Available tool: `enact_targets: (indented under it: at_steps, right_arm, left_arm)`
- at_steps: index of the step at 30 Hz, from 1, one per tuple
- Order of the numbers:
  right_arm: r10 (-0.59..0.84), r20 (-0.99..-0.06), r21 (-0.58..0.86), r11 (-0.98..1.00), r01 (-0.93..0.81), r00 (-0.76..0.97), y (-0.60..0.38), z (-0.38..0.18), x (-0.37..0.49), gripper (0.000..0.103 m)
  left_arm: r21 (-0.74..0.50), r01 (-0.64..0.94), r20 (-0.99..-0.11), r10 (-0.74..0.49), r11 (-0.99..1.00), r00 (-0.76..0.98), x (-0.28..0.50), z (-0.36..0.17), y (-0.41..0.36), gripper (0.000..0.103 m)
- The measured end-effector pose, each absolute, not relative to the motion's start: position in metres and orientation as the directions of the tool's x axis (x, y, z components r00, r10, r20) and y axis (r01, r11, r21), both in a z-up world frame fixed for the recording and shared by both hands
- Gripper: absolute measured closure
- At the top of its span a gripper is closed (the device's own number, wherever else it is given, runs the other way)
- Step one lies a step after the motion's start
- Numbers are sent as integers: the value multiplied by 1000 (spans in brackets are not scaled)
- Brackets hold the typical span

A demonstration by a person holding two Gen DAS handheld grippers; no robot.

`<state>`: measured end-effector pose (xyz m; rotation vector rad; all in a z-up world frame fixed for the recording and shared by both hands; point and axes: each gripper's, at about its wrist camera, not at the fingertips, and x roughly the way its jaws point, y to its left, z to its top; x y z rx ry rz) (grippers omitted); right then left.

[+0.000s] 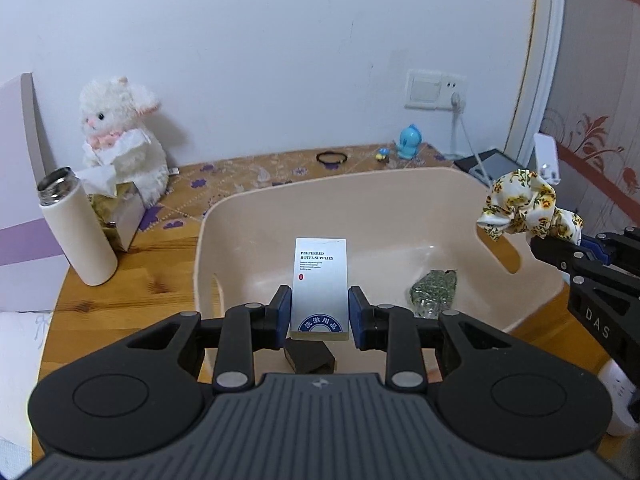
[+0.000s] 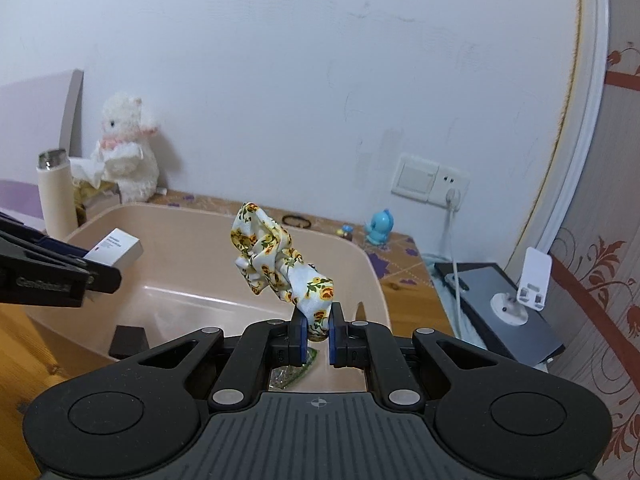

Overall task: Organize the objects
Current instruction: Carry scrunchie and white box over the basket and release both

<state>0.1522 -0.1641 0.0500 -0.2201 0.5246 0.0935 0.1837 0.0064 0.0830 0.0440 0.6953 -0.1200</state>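
My left gripper is shut on a white hotel-supplies box and holds it above the beige plastic basket. My right gripper is shut on a yellow floral scrunchie over the basket's right side; the scrunchie also shows in the left wrist view. Inside the basket lie a dark brown block and a green packet. The box also shows in the right wrist view.
On the wooden table stand a white bottle, a tissue box and a white plush toy at the left. A black hair tie and a blue toy lie at the back. A tablet sits right.
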Motion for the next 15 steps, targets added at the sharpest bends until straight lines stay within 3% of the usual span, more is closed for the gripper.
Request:
enact_targets:
  at_steps: [9, 15]
  right_arm:
    - [2, -620, -224, 958, -180, 784, -150, 17, 185, 94]
    - [8, -647, -187, 968, -169, 762, -151, 14, 191, 93]
  left_arm:
    - [69, 108, -728, -24, 992, 685, 229, 45, -13, 71]
    - [67, 101, -772, -12, 993, 636, 237, 27, -14, 70]
